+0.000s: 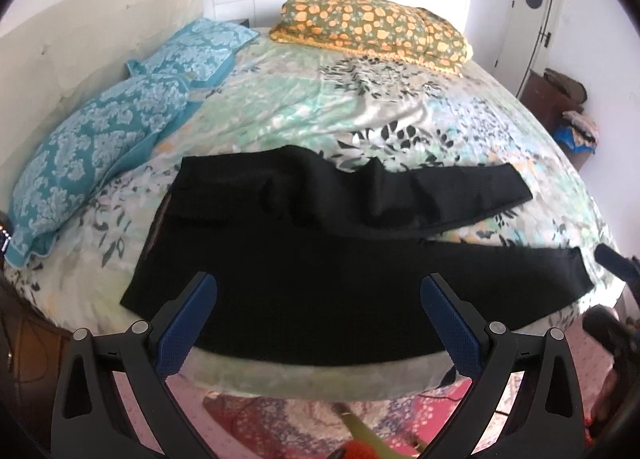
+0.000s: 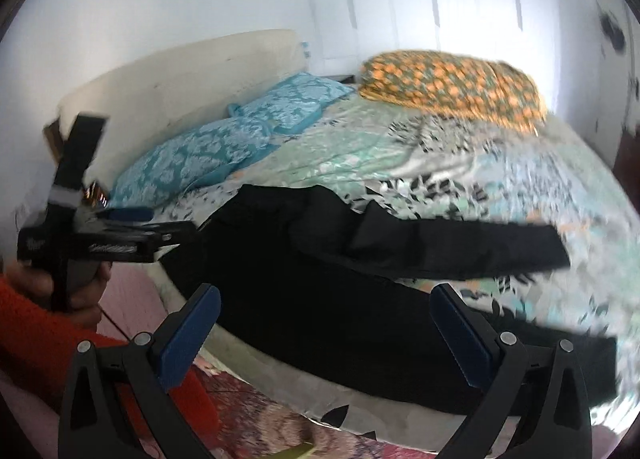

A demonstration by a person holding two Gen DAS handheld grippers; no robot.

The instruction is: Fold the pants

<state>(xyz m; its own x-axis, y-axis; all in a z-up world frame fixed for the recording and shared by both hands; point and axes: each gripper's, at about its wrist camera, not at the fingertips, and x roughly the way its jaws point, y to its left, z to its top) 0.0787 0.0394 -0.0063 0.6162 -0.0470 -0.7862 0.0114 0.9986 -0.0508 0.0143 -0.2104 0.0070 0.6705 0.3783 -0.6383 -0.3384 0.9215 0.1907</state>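
- Pants (image 1: 304,243) were black and lay flat on the bed (image 1: 280,115), close to the bed's near edge.
- Waist end of the pants pointed toward the blue pillows (image 1: 96,139), and the two legs ran away from them.
- One leg (image 1: 420,195) lay farther from the near edge, with a bump of cloth in its middle; the other leg (image 1: 480,279) lay along the near edge, and a strip of sheet showed between their ends.
- The sheet (image 1: 304,107) on the bed had green, grey and black leaves on it.
- Two blue pillows sat beside the pants' waist end, against a cream headboard (image 1: 100,31).
- A yellow and green spotted pillow (image 1: 372,31) sat at the far side of the bed, well apart from the pants.
- The left gripper (image 1: 318,311) hung over the near edge of the pants with its blue pads (image 1: 188,323) spread wide and nothing between them.
- The right gripper (image 2: 326,323) hung over the near leg of the pants, also spread wide and holding nothing.
- In the right view, a hand (image 2: 80,291) in an orange sleeve (image 2: 36,339) held the left tool's handle beside the pants' waist end.
- That view was blurry, mostly on the side away from the blue pillows.
- A white door (image 1: 532,15) stood past the far corner of the bed.
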